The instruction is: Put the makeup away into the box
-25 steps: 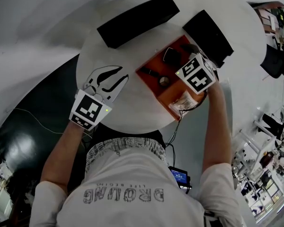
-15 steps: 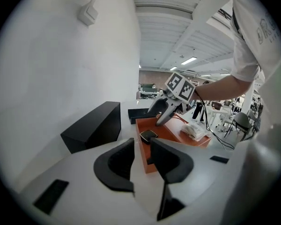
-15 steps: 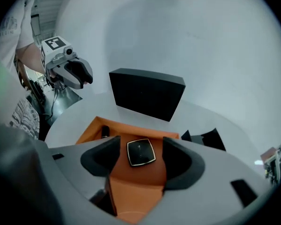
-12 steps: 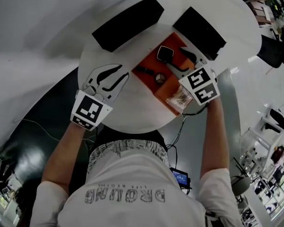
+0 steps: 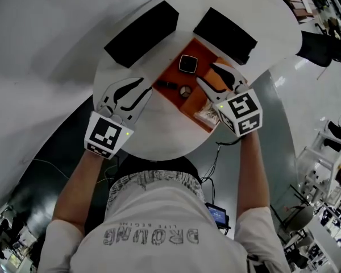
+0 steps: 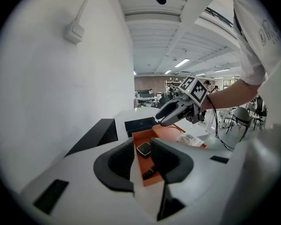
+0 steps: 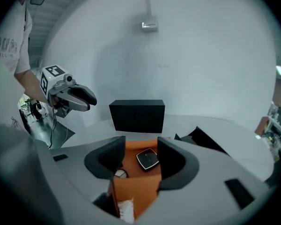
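- Shows the fingers point(image 6: 118, 165) of the left gripper point(image 5: 146, 87) released: partly apart, with nothing between them and only the box floor visible through the gap.
- Shows the fingers point(image 7: 105, 161) of the right gripper point(image 5: 206, 73) released too. Have just been closing, yet grip nothing.
- Holds the left gripper above bare tabletop just beside the box's left side, probably parked out of the working hand's way.
- Hangs the right gripper over the right side of the open orange box point(image 5: 203, 53), angled down toward it. Reads as a hand clear of the contents with nothing to carry.
- Finds the makeup inside the box. Has a square black compact point(image 5: 187, 64), a slim black stick point(image 5: 166, 85) and a small round piece point(image 5: 184, 91) lying apart in the larger section, likely spread so each lies flat.
- Puts a clear packet point(image 5: 207, 114) in the end section nearest the person, seemingly walled off by an orange divider.
- Sets the box on the round white tabletop point(image 5: 159, 124), with a long black rectangular case point(image 5: 141, 34) beyond it on the left and a second black case point(image 5: 224, 36) touching or just beside its far right edge. Cannot tell whether these are lids.
- Counts two grippers, one box, four makeup items and two black cases.
- Sees no makeup lying outside the box, so judges the task nearly or fully done.
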Demonstrator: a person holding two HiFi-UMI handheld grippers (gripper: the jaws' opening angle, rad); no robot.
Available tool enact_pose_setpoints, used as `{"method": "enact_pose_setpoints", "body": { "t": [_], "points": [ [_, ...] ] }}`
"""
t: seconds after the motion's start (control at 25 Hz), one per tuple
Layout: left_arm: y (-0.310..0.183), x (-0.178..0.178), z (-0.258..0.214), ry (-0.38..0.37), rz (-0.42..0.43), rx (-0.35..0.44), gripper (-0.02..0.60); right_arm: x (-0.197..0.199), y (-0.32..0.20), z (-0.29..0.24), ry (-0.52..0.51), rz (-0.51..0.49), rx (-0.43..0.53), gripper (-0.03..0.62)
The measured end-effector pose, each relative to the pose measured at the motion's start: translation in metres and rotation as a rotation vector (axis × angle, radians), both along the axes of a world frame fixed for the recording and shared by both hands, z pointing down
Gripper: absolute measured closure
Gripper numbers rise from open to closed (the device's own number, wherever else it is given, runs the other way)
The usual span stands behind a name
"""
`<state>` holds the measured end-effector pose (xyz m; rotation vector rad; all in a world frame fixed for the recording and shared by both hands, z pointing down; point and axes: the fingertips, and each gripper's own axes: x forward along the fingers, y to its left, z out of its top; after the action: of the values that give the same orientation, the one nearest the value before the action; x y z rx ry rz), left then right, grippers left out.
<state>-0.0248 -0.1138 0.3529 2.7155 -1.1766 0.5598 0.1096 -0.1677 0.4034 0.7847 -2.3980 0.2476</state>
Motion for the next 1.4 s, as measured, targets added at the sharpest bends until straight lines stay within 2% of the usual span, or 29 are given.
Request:
{"method": "enact_pose_setpoints", "body": {
  "t": [0.32,0.64,1.0,1.4],
  "points": [
    [0.005,0.005,-0.032,0.018,0.062,0.049,0.462,0.009,0.023,-0.049,-0.085,0.137,0.065,0.382],
    [0.016,-0.002,-0.071,0.067,0.113,0.117,0.462,0.004,0.051,-0.092,-0.119,0.241,0.147,0.412],
    [0.023,-0.009,-0.103,0.106,0.146,0.163,0.462,0.001,0.073,-0.119,-0.150,0.306,0.194,0.465],
    [0.035,-0.016,-0.123,0.158,0.177,0.193,0.490,-0.007,0.092,-0.147,-0.202,0.377,0.238,0.528]
  ]
}}
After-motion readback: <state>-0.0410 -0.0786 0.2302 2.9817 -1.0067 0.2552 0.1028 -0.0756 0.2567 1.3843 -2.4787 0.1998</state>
